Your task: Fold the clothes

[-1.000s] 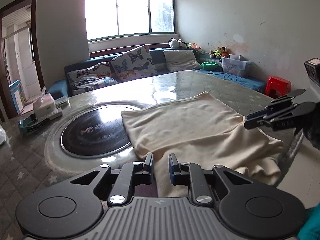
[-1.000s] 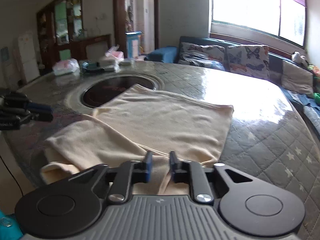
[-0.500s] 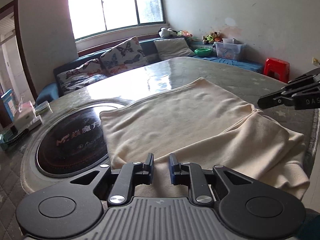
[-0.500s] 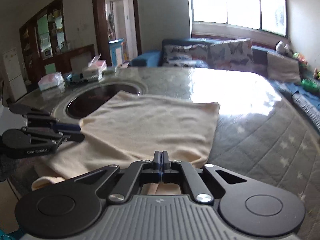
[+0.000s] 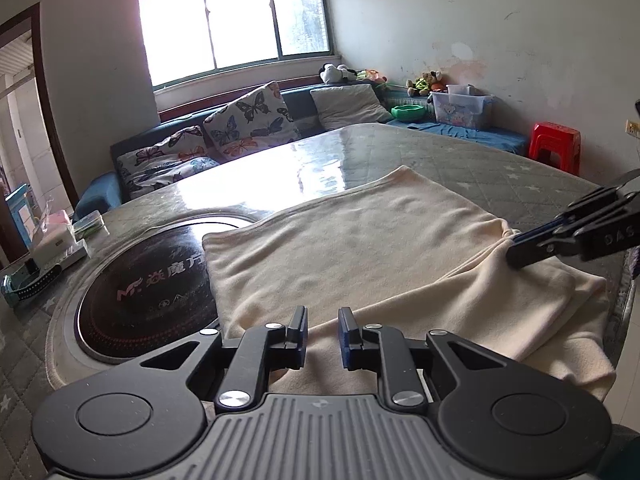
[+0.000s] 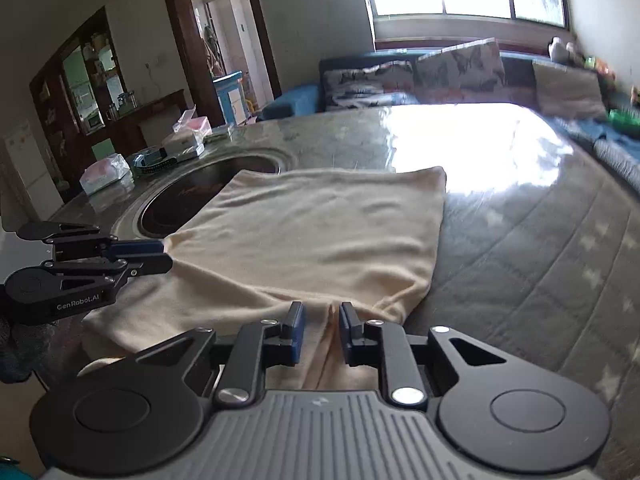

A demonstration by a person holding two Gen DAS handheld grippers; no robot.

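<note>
The left gripper sits low over the near edge of the cream garment, its jaws a little apart with a fold of the cloth between them; whether the pads press on it cannot be told, since the gripper body hides the cloth just below. The right gripper is opening, a raised ridge of the same cloth in the gap — its pads do not clearly touch it. In the left wrist view the right gripper's fingers are cut off at the frame's right edge.

The garment lies on a round table under a quilted, star-printed cover, partly overlapping a dark round cooktop set into it. A sofa with butterfly cushions runs beneath a bright window; a red stool stands by the wall.

The garment's long axis runs from gripper to gripper along the near table edge, its flat part reaching toward the window.
</note>
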